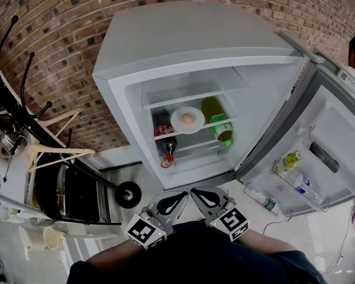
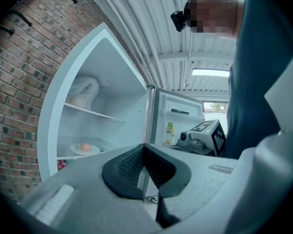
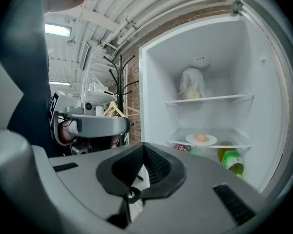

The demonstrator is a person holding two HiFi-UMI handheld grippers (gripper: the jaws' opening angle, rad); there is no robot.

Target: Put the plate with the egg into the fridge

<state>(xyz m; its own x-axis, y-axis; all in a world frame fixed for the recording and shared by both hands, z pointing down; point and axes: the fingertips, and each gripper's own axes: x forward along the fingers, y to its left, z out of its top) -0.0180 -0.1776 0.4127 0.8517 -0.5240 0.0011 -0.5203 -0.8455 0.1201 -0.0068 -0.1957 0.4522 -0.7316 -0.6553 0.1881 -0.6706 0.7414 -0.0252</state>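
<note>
Head view is showing the plate (image 1: 187, 120) sitting flat on the middle glass shelf (image 1: 225, 123) of the fridge (image 1: 165, 40), at the centre of the frame, with the egg (image 1: 188, 119) lying in its middle; from where I am standing that looks like the job's goal being met, the plate resting well inside the shelf edge so the door can swing past it. A green bottle (image 1: 220, 123) is lying just to its right on the same shelf and a dark bottle with a red label (image 1: 164, 136) is standing just to its left, so the plate is occupying the gap between them. The fridge door (image 1: 337, 129) is hanging wide at the right of the frame, its racks carrying small bottles (image 1: 291, 158). At the lower centre the left gripper (image 1: 178, 197) and the right gripper (image 1: 200, 195) are hovering side by side, well apart from the shelf, tips pointing towards the fridge. Each gripper's own view is showing its jaws pressed together with nothing between them, the plate (image 2: 85, 149) (image 3: 201, 139) lying far beyond the tips. I am judging that the hands are being held back, empty, because the placing is done and only the door is waiting to be closed.
</note>
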